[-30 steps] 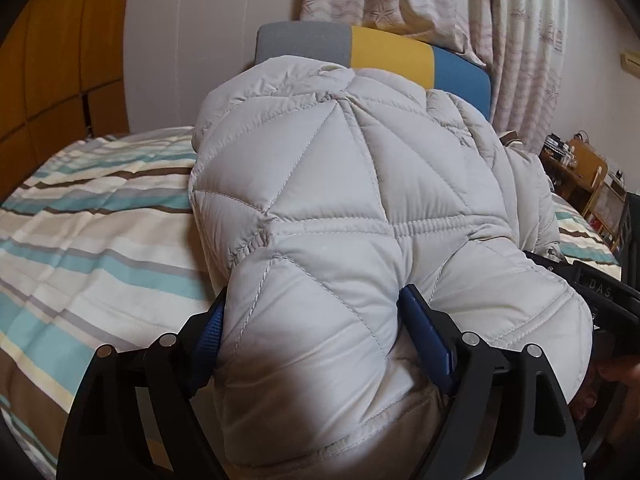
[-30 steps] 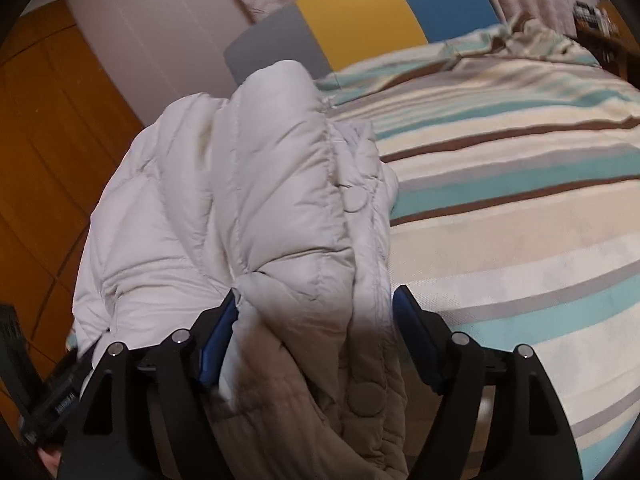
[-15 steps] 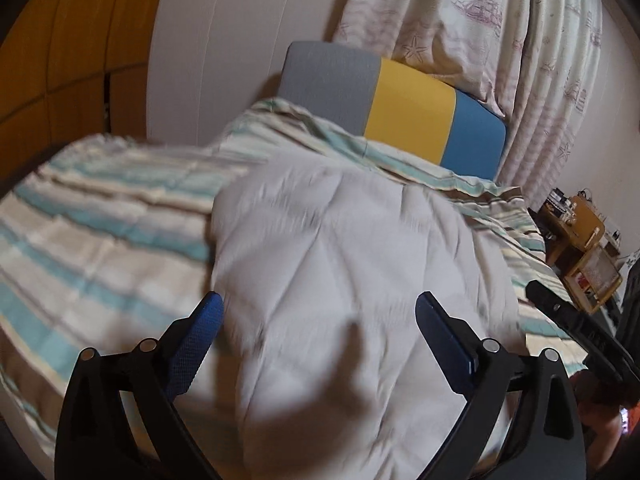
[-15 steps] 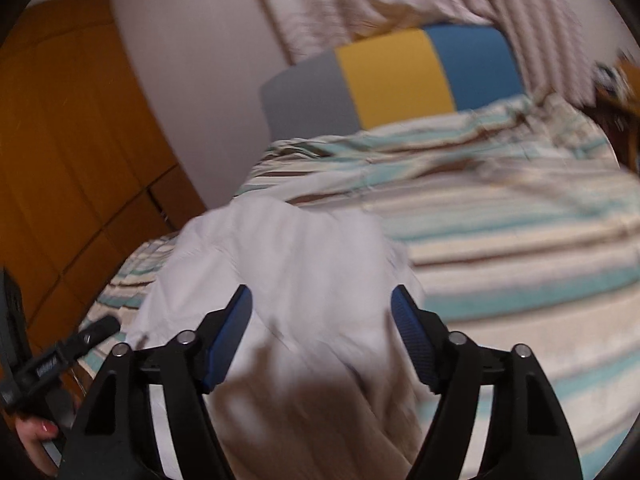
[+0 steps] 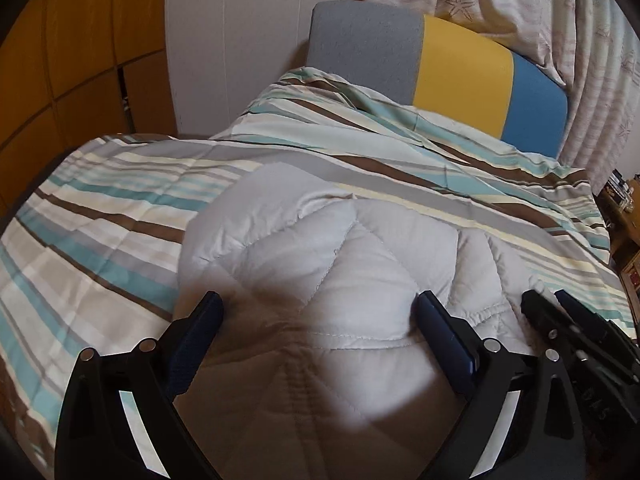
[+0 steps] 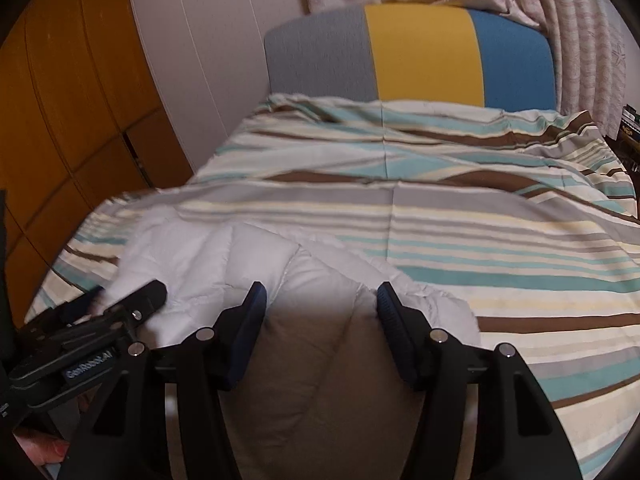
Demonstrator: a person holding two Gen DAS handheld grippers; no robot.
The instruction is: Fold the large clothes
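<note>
A pale grey quilted puffer jacket (image 5: 328,256) lies in a folded bundle on the striped bed cover (image 5: 112,208). My left gripper (image 5: 320,320) is open, its blue pads on either side of the jacket's near edge. My right gripper (image 6: 320,308) is also open, just above the jacket (image 6: 224,256) at its right end. The left gripper's fingers (image 6: 136,304) show at the left of the right wrist view, resting by the jacket. The right gripper's body (image 5: 568,320) shows at the right of the left wrist view.
The bed has a grey, yellow and blue headboard (image 6: 416,52) under patterned curtains (image 5: 540,8). An orange wooden wardrobe (image 6: 60,112) stands left of the bed. A wooden side table with clutter (image 5: 624,208) stands right of the bed. Striped cover spreads beyond the jacket (image 6: 500,248).
A second ago both grippers held the jacket lifted. The jacket has come down onto the bed and both grippers have opened and let it go.
</note>
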